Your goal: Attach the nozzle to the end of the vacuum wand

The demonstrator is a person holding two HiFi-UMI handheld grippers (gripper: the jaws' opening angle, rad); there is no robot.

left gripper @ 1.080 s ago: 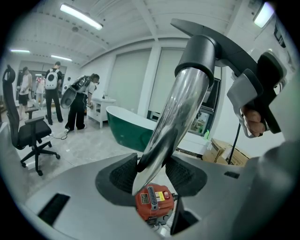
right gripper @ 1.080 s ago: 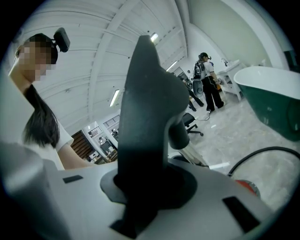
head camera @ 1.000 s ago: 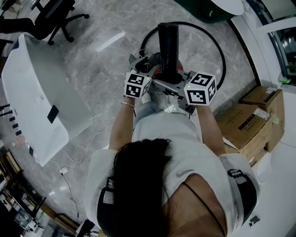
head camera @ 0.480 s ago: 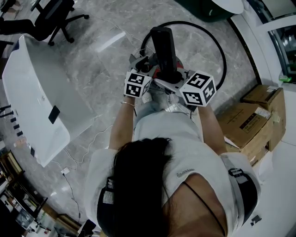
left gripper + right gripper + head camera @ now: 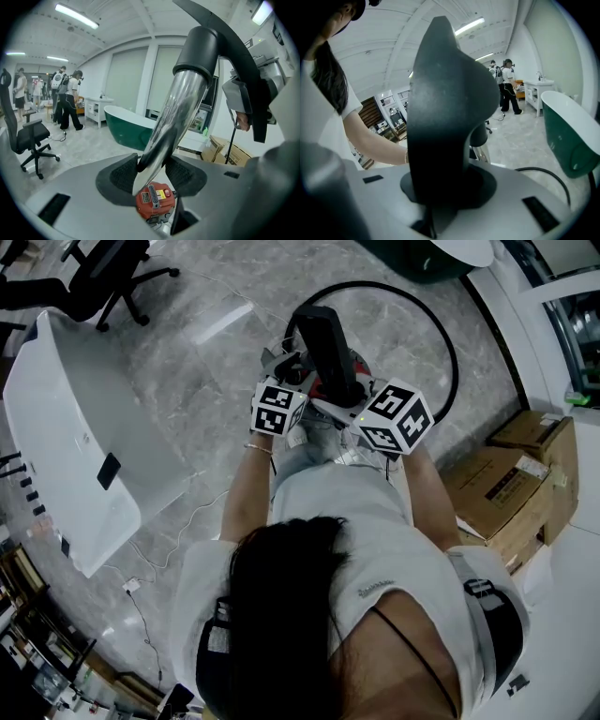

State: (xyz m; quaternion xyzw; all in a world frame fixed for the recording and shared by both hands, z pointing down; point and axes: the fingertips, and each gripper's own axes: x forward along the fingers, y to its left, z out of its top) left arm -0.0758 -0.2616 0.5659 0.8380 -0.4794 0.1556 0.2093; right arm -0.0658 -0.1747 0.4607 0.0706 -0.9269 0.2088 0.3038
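My left gripper (image 5: 151,171) is shut on the chrome vacuum wand (image 5: 176,112), its dark pads pressing both sides of the tube. The wand's upper end runs into the round collar of the black nozzle (image 5: 201,51). My right gripper (image 5: 440,187) is shut on that nozzle (image 5: 445,108), which fills its view. In the head view the nozzle (image 5: 325,348) leans up and to the left between the two marker cubes, above the red vacuum body (image 5: 321,387). The same red body (image 5: 154,201) shows below the left jaws.
A black hose (image 5: 452,343) loops over the marble floor ahead. A white bathtub (image 5: 75,437) lies at the left and cardboard boxes (image 5: 506,488) at the right. An office chair (image 5: 103,268) stands far left. A green tub (image 5: 126,124) and several people are in the distance.
The nozzle's top has tilted to the left in the head view. The right gripper's cube has rolled and shifted slightly left with it. The left gripper has stayed put.
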